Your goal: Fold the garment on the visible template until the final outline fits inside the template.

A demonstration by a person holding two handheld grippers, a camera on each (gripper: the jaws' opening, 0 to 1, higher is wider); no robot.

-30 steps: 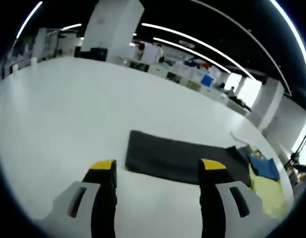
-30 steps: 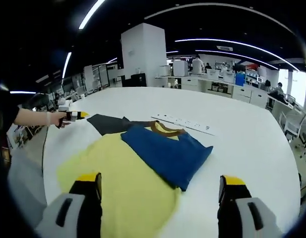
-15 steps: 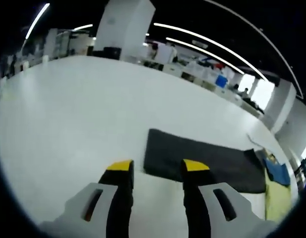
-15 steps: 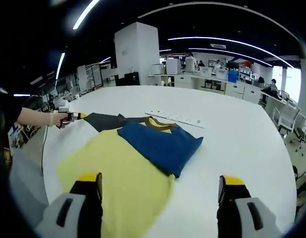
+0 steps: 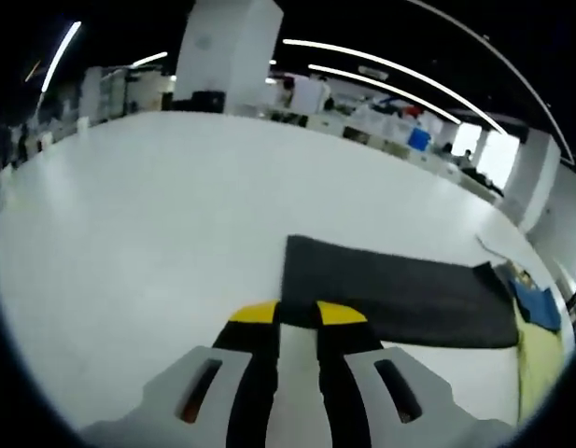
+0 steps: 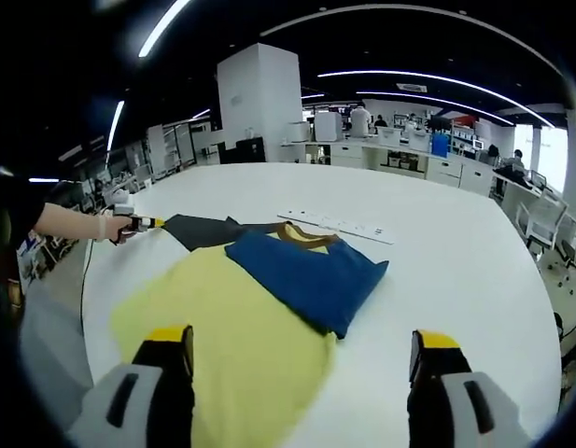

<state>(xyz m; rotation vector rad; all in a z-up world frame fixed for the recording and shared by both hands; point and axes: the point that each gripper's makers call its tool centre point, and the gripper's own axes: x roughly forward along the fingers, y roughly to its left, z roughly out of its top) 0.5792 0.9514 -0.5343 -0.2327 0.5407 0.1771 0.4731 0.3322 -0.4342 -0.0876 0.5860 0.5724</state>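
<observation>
I've got the big white surface (image 6: 456, 271) across both views, office desks and a white pillar (image 6: 262, 98) behind it. On it lies the yellow sheet (image 6: 222, 345), widest thing on the surface, spread flat and running toward my right tool's side in the right gripper view. The blue garment (image 6: 311, 280) lies on top of the yellow sheet's far part, folded into a rough rectangle with its brown collar (image 6: 302, 238) at the far edge; one corner of the blue garment reaches past the yellow sheet onto bare surface. A dark grey cloth (image 5: 400, 303) lies flat beside the yellow sheet on the left; in the right gripper view it pokes out from behind the yellow and blue. A long white strip (image 6: 334, 225) sits on the surface just beyond the collar, apart from the garment. Right tool (image 6: 302, 350) is wide open, jaws well apart, hovering above the near edge of the yellow sheet, gripping nothing. Left tool (image 5: 297, 315) has its yellow-tipped jaws nearly together with a narrow gap, right at the near edge of the dark grey cloth; I can't tell if any cloth is pinched between them. In the right gripper view I see the hand (image 6: 103, 227) holding the left tool at the dark cloth's left corner.
</observation>
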